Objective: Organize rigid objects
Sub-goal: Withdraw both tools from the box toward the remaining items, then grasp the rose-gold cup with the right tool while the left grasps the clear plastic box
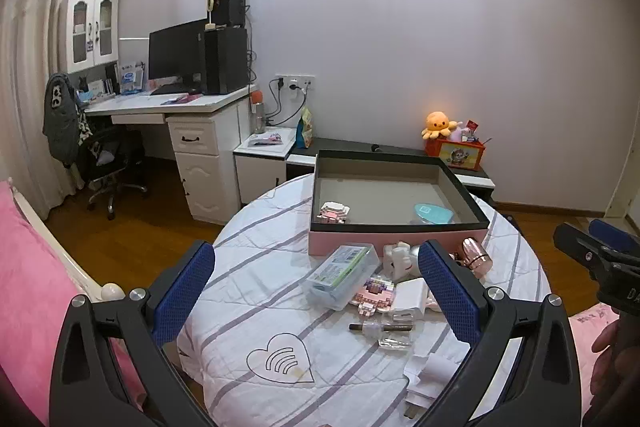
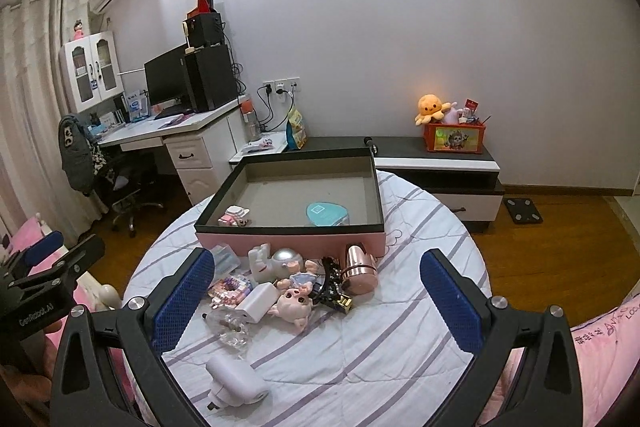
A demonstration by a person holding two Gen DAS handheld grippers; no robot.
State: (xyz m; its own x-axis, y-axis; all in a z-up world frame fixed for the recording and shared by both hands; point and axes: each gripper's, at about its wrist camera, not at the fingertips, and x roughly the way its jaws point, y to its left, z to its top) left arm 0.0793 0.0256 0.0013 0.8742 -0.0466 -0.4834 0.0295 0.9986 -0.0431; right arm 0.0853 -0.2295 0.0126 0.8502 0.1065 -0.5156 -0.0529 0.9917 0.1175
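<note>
Grippers: we are holding left gripper (image 1: 316, 291) and right gripper (image 2: 316, 297) spread apart, empty; white charger (image 2: 256, 301) at 12 o'clock looks rigid, light, so grasping its flat sides.

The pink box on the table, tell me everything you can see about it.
The pink box is a wide, shallow rectangular tray with no lid, pink outer walls, a black rim and a grey-beige inside; it looks like cardboard. It sits flat on the striped cloth at the far side of the round table. Inside lie a small pink block figure near the front left corner and a teal oval case toward the front right. A rose-gold cylinder and other small things lie against or near its front wall.
</note>
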